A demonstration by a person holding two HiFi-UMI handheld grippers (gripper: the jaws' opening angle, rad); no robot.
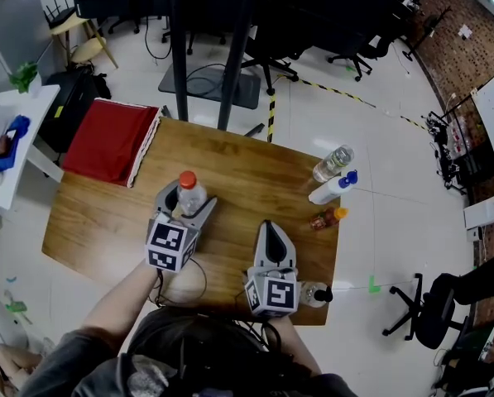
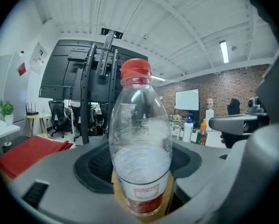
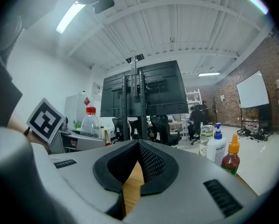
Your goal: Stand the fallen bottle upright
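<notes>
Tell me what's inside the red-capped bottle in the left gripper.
The bottle looks empty: its clear walls show only haze, no liquid. The label and the left gripper hide its base.

A clear plastic bottle with a red cap (image 2: 140, 143) stands upright, clamped between the left hand-held gripper (image 2: 141, 171) jaws.

Bare table (image 1: 247, 172) lies open ahead of both tongs and between them. Ahead-right of the right gripper (image 1: 267, 226), three bottles (image 1: 333, 187) crowd the edge. A red cloth (image 1: 110, 143) covers the corner ahead-left of the left gripper (image 1: 189, 205), itself filled by the red-capped bottle (image 1: 188, 182).
</notes>
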